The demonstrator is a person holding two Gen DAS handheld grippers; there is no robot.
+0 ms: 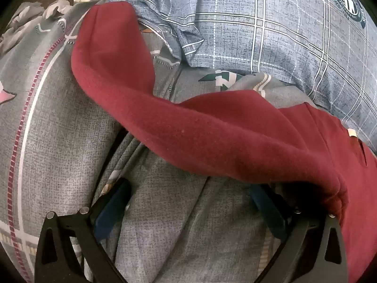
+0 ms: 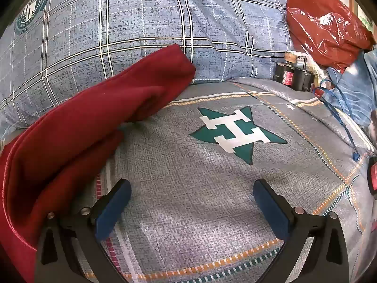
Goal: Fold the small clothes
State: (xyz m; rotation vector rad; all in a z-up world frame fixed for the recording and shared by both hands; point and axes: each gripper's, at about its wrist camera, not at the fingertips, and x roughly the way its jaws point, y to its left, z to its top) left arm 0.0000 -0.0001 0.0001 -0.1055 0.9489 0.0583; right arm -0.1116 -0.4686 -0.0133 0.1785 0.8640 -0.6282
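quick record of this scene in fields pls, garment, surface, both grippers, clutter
garment: dark red garment, bunched and partly folded, unclear what kind
surface: grey bedsheet with a green star print
behind: blue plaid pillow
left gripper: open, nothing between its fingers; red cloth drapes over its right finger
right gripper: open, empty, over bare sheet, garment to its left
clutter: red plastic bag and dark bottles at the far right
fold state: not yet neat
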